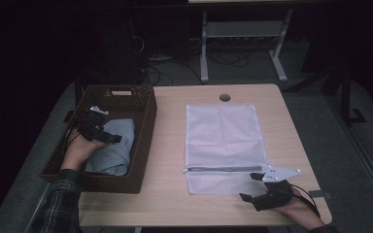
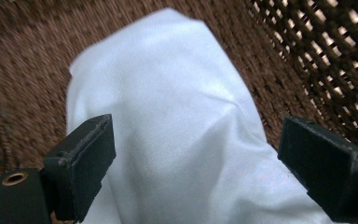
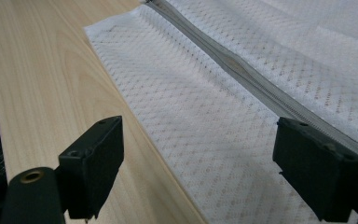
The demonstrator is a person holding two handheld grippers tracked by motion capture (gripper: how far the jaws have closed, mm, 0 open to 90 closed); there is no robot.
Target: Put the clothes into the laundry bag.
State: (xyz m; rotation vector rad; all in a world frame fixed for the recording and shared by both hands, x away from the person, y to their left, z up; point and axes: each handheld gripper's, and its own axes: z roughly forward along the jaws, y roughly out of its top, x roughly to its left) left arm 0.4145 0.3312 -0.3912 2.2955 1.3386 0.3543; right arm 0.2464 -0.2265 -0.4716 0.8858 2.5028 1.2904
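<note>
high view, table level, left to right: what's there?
Left gripper over the basket → light cloth in the basket → bare tabletop → mesh bag → right gripper at the bag's near right corner.

White cloth (image 2: 177, 126) heaped from twelve o'clock down to six, creased through the middle. Brown woven basket wall (image 2: 307, 56) behind it from nine round to three, with light showing through the open weave at two. Left gripper (image 2: 196, 172) spread wide, one black jaw at seven and one at four, cloth between them.
</note>
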